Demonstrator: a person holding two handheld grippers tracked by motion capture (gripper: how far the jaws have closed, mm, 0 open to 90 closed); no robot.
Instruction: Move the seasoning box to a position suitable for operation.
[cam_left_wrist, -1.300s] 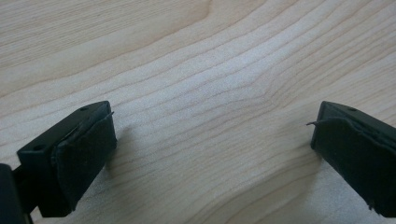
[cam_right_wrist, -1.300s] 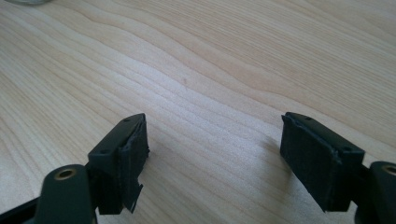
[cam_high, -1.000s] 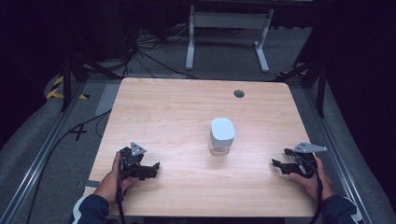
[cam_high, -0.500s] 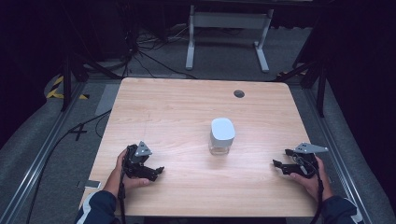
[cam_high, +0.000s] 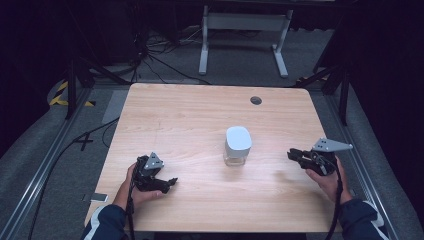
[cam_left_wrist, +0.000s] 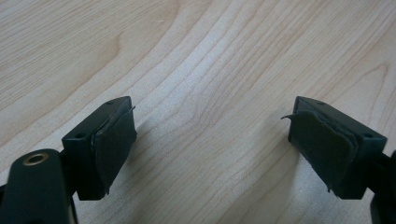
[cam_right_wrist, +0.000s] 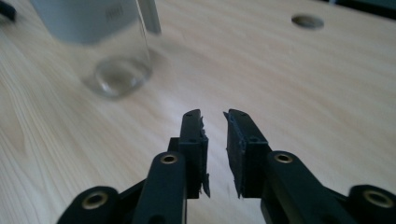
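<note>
Table (cam_high: 190, 120) pale wood grain; jar (cam_high: 237, 146) clear glass, white lid; both grippers' jaws black.

A fixed high camera looks forward and down across the whole tabletop (cam_high: 200, 110) from the person's edge at 6 o'clock. The left tongs (cam_left_wrist: 210, 140) carry a camera pressed close to bare wood grain. The camera on the right tongs (cam_right_wrist: 214, 149) sits low, facing the glass jar (cam_right_wrist: 100, 42) at 11 o'clock, which the high view shares near the tabletop's centre.
</note>
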